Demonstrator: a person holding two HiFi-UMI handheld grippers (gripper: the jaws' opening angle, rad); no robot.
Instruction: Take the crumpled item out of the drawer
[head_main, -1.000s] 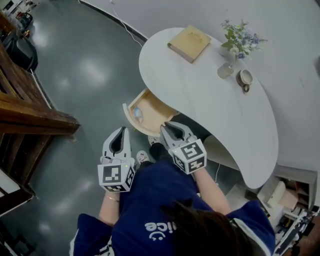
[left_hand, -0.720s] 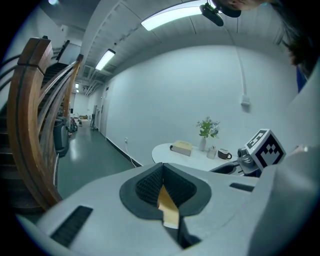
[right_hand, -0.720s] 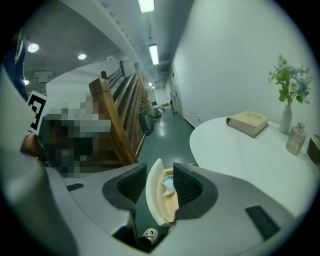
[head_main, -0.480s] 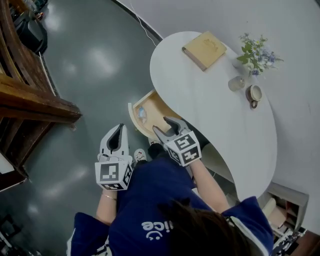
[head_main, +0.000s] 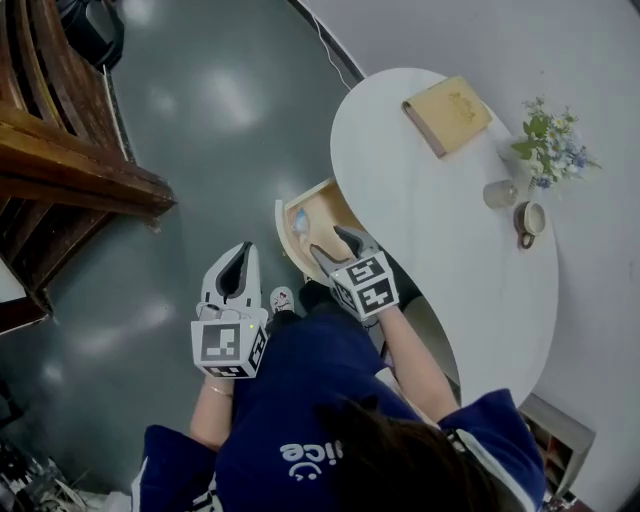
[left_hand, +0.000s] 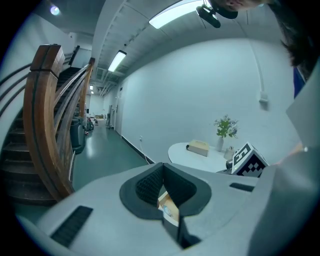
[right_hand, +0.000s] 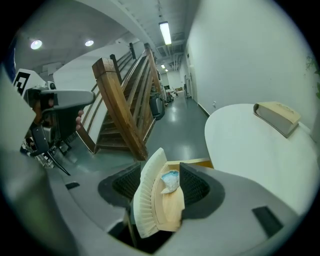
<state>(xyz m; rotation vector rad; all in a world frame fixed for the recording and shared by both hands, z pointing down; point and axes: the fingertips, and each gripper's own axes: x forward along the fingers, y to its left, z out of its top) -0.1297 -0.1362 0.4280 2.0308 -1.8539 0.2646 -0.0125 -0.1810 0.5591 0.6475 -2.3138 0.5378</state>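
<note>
Well, in the head view the white table (head_main: 450, 260) curves from 12 o'clock round to 5 o'clock. It carries a tan book (head_main: 447, 115) at its far end and a vase of flowers (head_main: 545, 150) near 2 o'clock, with a cup (head_main: 527, 220) just beside the vase. A wooden staircase (head_main: 70, 160) fills the 10 o'clock corner across the grey floor (head_main: 200, 130). The drawer (head_main: 325, 215) stands pulled out from under the table's edge, its long axis running toward 10 o'clock, and the tabletop covers its inner end. The crumpled item (head_main: 301, 221) lies inside, close behind the white front panel (head_main: 285, 235). It is a pale blue-and-white wad, too small from above to tell which way it points. In the right gripper view its longer run goes roughly from 1 o'clock to 7 o'clock, narrowing at the lower end. There the front panel rises partly between the jaws and the wad. The right gripper (head_main: 333, 243) hangs over the drawer's near rim, angled down. Its jaws have just been opening and now stand wide, with nothing pressed between the pads. The left gripper (head_main: 240, 252) sits well apart at 7 o'clock from the drawer, above the floor, with its jaw tips together on nothing.
</note>
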